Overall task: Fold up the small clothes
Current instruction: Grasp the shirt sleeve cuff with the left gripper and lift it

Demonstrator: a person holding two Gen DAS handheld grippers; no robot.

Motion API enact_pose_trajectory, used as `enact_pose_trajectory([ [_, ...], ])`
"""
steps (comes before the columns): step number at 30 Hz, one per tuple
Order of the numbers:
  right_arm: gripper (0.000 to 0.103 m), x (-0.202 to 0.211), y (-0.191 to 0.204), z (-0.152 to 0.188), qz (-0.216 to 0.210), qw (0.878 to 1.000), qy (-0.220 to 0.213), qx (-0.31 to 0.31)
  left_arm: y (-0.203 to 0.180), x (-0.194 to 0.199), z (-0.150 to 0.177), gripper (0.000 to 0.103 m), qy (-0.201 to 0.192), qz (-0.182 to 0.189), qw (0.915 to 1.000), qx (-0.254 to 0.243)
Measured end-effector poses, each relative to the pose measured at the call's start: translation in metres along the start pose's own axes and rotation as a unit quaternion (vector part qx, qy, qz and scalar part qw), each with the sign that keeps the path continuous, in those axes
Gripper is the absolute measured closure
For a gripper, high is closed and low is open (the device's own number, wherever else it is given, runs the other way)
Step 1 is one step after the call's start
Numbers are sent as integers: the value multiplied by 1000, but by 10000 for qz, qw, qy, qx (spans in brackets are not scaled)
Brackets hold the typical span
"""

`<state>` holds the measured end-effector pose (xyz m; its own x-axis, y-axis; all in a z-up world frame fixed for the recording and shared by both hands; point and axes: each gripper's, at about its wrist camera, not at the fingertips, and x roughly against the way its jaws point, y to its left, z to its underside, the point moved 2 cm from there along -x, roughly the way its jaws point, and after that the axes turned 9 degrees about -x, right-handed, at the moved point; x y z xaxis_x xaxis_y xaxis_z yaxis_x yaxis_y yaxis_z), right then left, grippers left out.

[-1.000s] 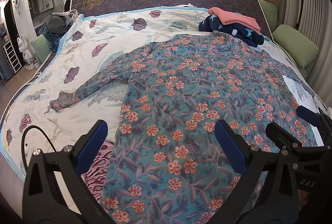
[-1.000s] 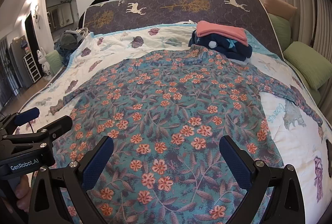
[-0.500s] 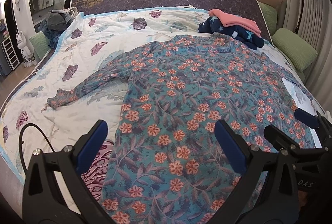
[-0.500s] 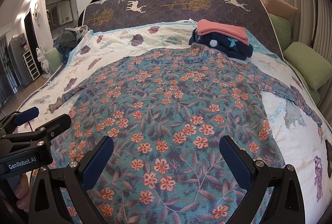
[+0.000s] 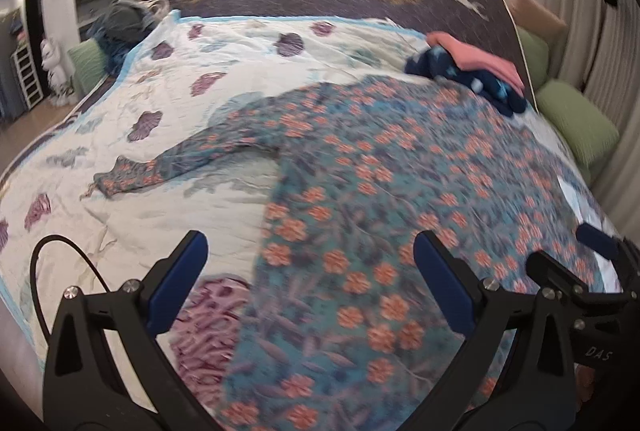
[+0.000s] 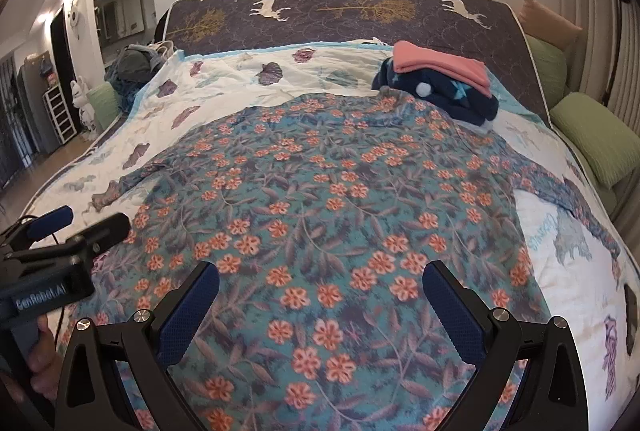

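Through the left wrist camera, my left claw [image 5: 310, 281] hangs spread wide and empty over the floral shirt [image 5: 400, 199], which lies flat across the bed [image 5: 132, 191], one sleeve [image 5: 176, 161] reaching toward the left edge. Through the right wrist camera, my right claw [image 6: 320, 309] gapes, holding nothing, above the shirt's near hem; folded clothes [image 6: 440, 83] sit by the headboard [image 6: 320, 19].

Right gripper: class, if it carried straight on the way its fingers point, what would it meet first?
Most likely the floral garment spread flat on the bed; the open right gripper aims down across it. The folded pile lies farther off. Depth is hard to judge in a fisheye view.
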<state>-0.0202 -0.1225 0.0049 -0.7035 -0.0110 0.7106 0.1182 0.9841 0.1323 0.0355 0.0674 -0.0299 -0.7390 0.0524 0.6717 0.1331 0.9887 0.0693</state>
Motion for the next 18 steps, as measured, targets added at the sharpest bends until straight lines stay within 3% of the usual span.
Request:
enact_pose_trajectory([
  [3,0,-5,6,-5,8,10000,8,17,35,-3,-4,1,-234,2,9990,378],
  [6,0,-12,8,-9,-56,9999,106,-94,96,-11,-7,1,-434,-63,9936,1044],
  [9,0,-22,9,-7,-78,9995,260,-147,160,-33,-4,1,-233,-462,9828,1772],
  [12,0,-30,11,-5,-40,9992,367,-131,238,-77,8,1,167,-404,9578,2842],
  [14,0,-34,11,-4,-13,9991,401,-132,279,-111,22,2,640,-105,9252,3740],
  [16,0,-37,10,-5,26,9990,409,-153,299,-142,33,5,1167,13,8948,4310],
  [18,0,-41,9,-6,66,9989,415,-202,307,-161,29,6,1342,-10,8883,4393],
])
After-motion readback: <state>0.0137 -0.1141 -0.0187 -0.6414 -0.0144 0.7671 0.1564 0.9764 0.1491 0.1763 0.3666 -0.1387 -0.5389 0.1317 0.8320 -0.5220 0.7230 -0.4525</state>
